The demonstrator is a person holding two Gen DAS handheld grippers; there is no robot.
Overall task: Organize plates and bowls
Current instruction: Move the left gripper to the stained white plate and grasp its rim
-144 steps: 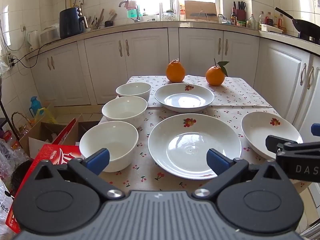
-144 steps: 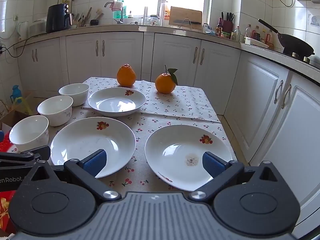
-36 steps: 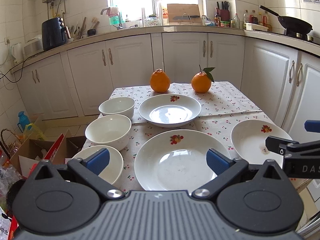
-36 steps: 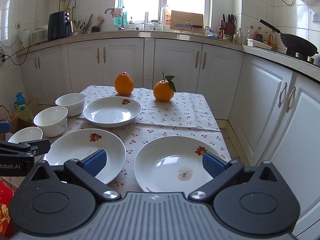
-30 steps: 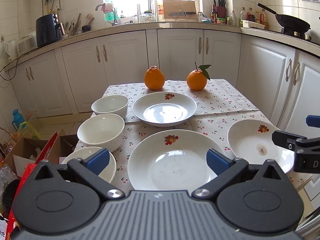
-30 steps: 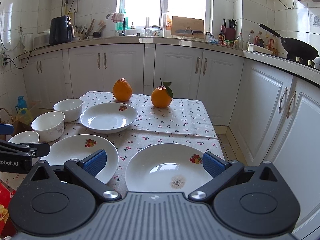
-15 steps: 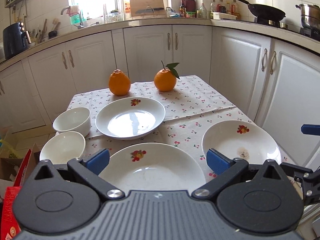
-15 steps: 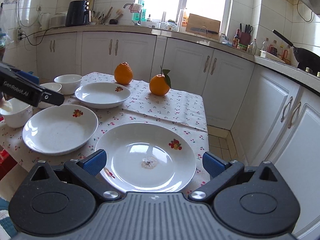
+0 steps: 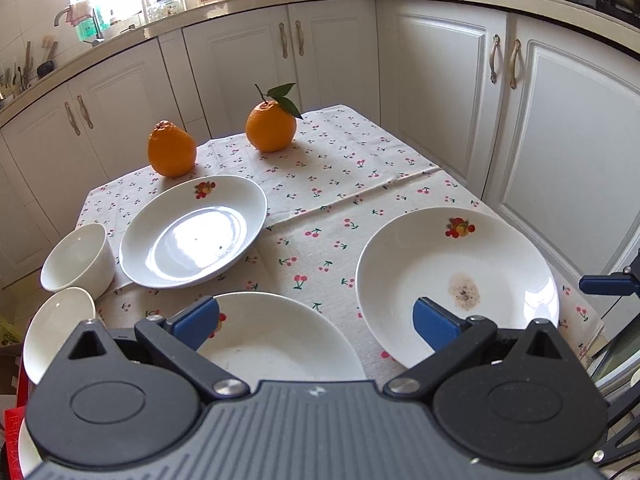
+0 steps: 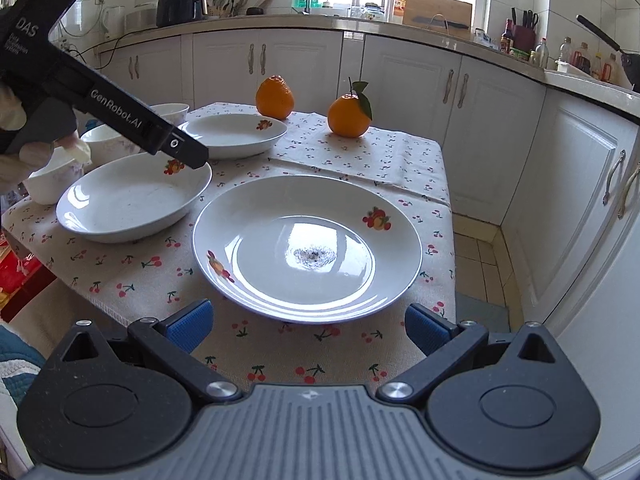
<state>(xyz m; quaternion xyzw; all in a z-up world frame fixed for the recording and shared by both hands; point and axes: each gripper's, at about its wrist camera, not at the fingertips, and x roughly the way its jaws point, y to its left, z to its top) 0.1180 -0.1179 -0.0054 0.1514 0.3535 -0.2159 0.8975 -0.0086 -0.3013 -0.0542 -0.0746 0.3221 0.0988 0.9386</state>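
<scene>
Plate (image 10: 307, 248) just ahead of the wide-apart right tongs (image 10: 307, 329)

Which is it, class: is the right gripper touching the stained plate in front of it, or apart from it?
Apart. The right wrist view shows the open right gripper short of the stained plate, with tablecloth visible between its fingertips and the rim.

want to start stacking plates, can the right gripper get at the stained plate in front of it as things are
Probably yes. The right gripper is open and faces the stained plate head-on, with only bare tablecloth before the near rim. The left gripper sits over the neighbouring plate, off to the side.
</scene>
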